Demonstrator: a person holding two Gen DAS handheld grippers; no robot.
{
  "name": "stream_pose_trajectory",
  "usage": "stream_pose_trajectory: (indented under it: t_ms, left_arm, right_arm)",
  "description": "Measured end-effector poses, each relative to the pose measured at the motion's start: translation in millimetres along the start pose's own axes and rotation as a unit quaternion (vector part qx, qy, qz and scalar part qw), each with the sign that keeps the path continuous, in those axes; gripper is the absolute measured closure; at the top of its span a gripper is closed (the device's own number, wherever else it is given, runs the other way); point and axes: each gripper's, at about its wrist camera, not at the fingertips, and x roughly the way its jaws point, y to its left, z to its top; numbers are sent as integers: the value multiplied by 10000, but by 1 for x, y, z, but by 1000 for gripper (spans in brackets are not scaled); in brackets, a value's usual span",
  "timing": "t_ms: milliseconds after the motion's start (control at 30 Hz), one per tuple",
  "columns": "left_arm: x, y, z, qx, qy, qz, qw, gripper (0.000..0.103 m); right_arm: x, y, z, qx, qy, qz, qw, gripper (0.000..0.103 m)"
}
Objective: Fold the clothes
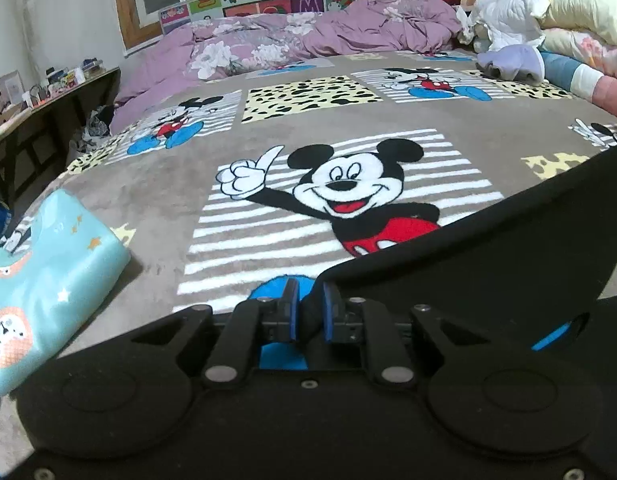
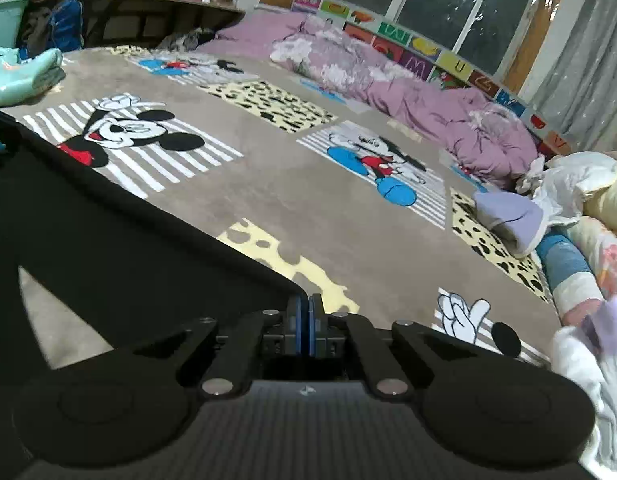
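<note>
**Black garment stretched between both grippers**

The black garment [image 1: 488, 264] hangs taut above the blanket [image 1: 156, 200]. The left gripper [image 1: 310, 304] pinches one corner, the right gripper [image 2: 306, 312] the other, fingers nearly closed. Folded teal clothes [image 1: 48, 272] lie beside.

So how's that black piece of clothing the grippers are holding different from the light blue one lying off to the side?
The black garment is plain, while the light blue garment carries stars and cartoon prints. The black one is stretched between the left gripper and the right gripper, both shut on its edge; the blue one lies untouched. The blue one already looks folded; the black one is still spread out. Both are over the cartoon blanket.
</note>
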Motion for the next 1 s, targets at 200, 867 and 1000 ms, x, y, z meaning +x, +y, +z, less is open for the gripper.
stream_pose_trajectory:
  t_ms: [200, 867, 1000]
  left_arm:
    - [2, 7, -7, -201, 30, -77, 9998, 92]
    - [-27, 50, -17, -1202, -191, -550, 9910, 56]
    - [-25, 38, -18, -923, -191, -860, 9918, 68]
  right_arm:
    - [27, -4, 21, -184, 210, 19, 9996, 99]
    - [49, 4, 39, 347, 521, 19, 9980, 72]
    - [19, 58, 47, -96, 235, 1057, 9941, 73]
